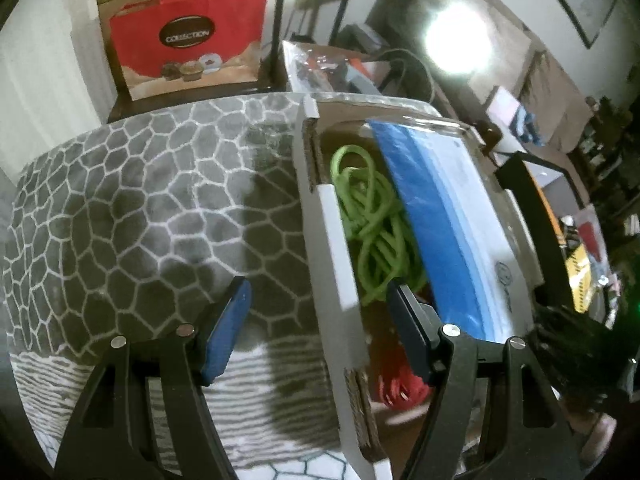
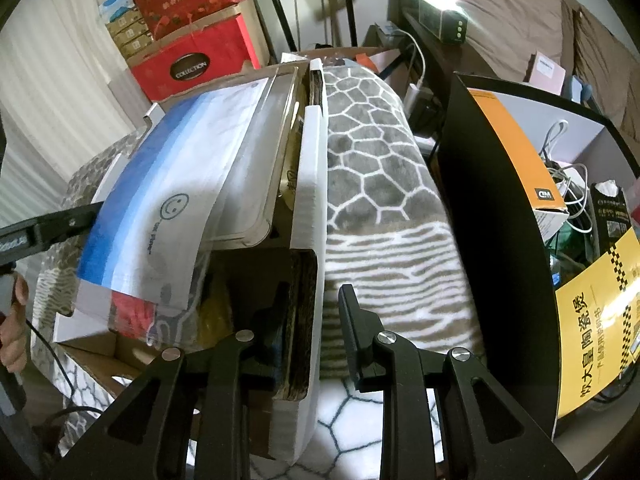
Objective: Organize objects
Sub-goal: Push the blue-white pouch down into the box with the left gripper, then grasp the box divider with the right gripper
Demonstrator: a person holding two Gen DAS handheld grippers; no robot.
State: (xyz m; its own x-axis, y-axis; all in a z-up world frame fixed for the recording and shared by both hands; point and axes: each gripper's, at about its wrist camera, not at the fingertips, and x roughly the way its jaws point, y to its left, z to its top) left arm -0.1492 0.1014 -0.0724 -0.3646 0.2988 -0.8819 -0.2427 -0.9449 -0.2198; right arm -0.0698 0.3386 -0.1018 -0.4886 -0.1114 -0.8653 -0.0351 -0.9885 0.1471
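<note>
A white cardboard box [image 1: 332, 248] stands on a grey patterned blanket [image 1: 140, 208]. Inside lie a green cord [image 1: 372, 224], a blue-and-white pack [image 1: 444, 216] and something red [image 1: 404, 390]. My left gripper [image 1: 320, 316] is open, straddling the box's left wall, one finger inside, one outside. In the right wrist view my right gripper [image 2: 310, 332] is open and straddles the box's right wall [image 2: 310, 208], its left finger inside the box. The blue-and-white pack [image 2: 160, 200] lies across the box top over a clear tray [image 2: 260, 160]. The left gripper's arm [image 2: 44, 228] shows at the far left.
A red "Collection" bag [image 1: 188, 40] and stacked boxes stand behind. A black-and-orange box [image 2: 500, 200] full of cables and a yellow booklet [image 2: 600, 320] stands right of the blanket. A bright lamp [image 1: 460, 36] glares at the back.
</note>
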